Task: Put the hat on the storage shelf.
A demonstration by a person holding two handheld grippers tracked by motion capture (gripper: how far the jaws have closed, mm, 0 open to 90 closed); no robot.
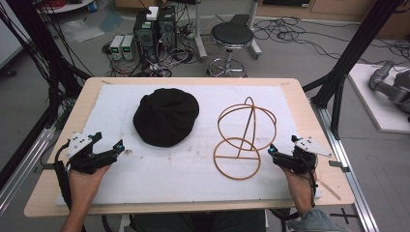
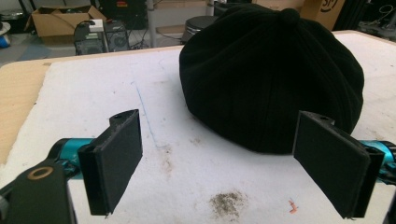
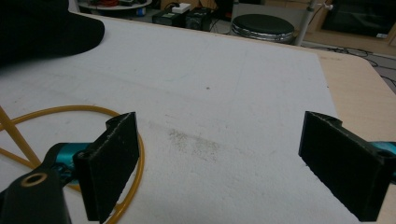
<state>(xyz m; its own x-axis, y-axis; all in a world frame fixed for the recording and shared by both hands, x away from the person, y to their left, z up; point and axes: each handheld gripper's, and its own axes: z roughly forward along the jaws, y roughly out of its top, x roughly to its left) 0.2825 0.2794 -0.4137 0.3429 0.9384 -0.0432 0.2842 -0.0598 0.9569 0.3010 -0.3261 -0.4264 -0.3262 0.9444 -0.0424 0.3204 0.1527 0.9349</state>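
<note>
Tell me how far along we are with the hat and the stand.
Nothing looks done yet: the hat lies flat on the white mat, apart from the wire stand to its right. Nothing is in hand; the left tongs and right tongs are open and empty, near the mat's front corners. Likely left: lifting the hat and setting it on the stand.

No readable text anywhere. A cardboard box [image 2: 329,11] behind the black hat [image 2: 273,74] carries dark printing, cut off by the frame edge, not legible.
</note>
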